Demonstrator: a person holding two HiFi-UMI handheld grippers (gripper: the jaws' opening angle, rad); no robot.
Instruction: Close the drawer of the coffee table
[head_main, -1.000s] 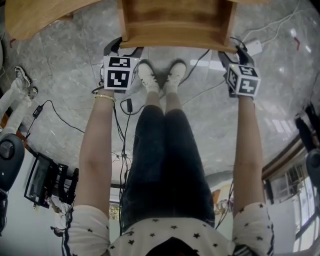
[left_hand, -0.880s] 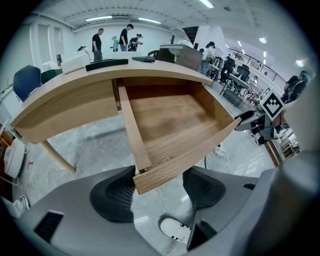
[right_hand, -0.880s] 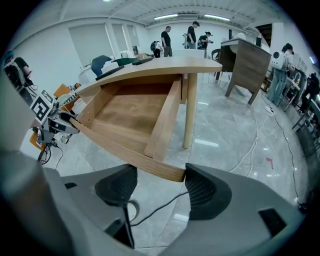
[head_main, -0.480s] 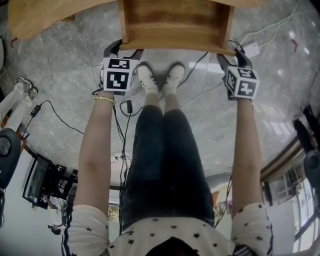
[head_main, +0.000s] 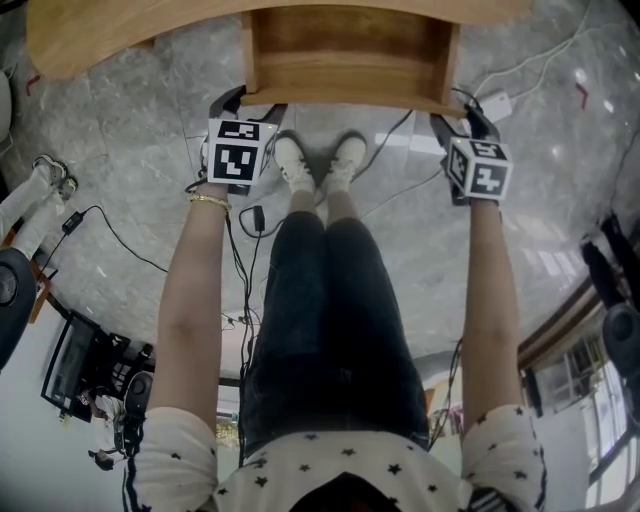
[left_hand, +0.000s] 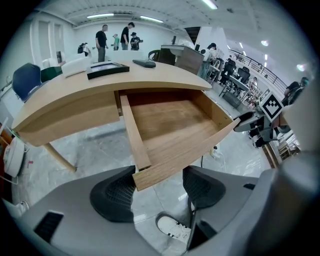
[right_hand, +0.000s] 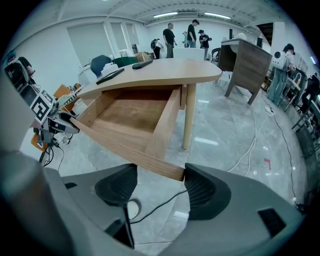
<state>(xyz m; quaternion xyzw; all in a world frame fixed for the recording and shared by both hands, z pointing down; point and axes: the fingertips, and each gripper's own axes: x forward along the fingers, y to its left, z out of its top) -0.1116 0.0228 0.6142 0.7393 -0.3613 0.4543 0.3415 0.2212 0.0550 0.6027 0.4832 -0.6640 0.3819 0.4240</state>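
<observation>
The person wears a white short-sleeved top (head_main: 330, 478) dotted with small dark stars, slim dark trousers (head_main: 330, 320) and white shoes (head_main: 292, 160) with dark stripes. Left of the trousers, a thin bracelet (head_main: 208, 197) circles the wrist. The left tool (left_hand: 159, 187) and the right tool (right_hand: 155, 187) have smooth grey bodies and black, finely ribbed oval pads (left_hand: 112, 197). Each carries a white cube (head_main: 240, 150) printed with black square markers, one on either side of the trousers.
</observation>
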